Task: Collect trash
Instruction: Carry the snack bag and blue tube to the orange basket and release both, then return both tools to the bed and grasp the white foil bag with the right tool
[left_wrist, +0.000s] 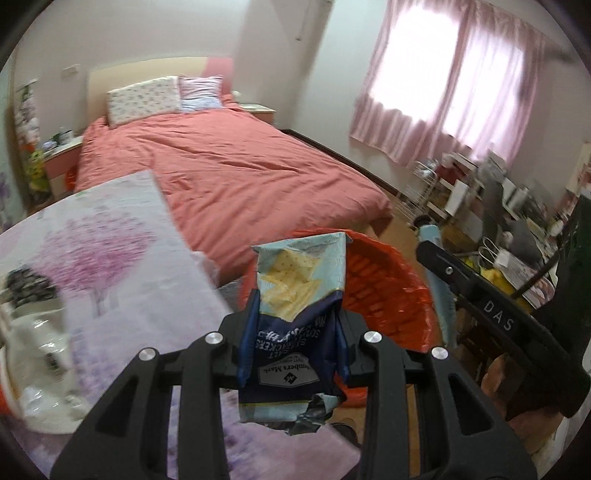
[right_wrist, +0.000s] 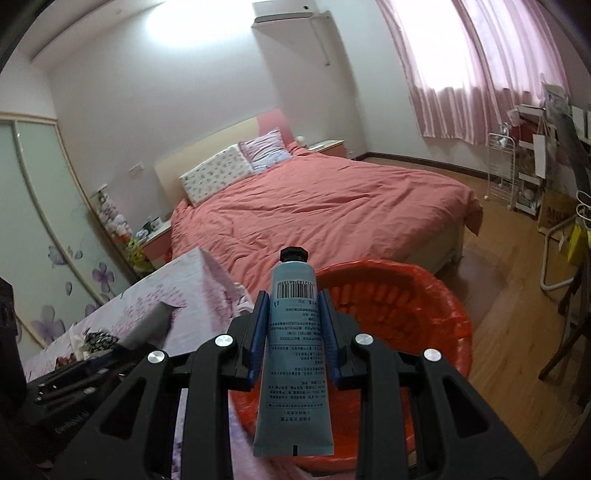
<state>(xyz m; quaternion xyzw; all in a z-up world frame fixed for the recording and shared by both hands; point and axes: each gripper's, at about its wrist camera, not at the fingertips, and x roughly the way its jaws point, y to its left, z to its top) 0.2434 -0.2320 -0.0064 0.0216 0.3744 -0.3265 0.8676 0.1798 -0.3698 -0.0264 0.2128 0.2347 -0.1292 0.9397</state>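
Above the red bin (right_wrist: 399, 306), my left jaws pinch a cracker bag (left_wrist: 295, 314), my right a tube (right_wrist: 293, 350) — released off-centre, either could bounce past the rim.

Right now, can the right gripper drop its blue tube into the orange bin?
Probably yes. The right gripper is shut on the blue tube, and the orange bin sits just ahead and below with its mouth open. Nothing shows between them, so a short reach forward should do it.

Black skeletal left gripper (left_wrist: 297, 317) and right gripper (right_wrist: 293, 317), blue-padded fingers (right_wrist: 257, 332), silver screws.
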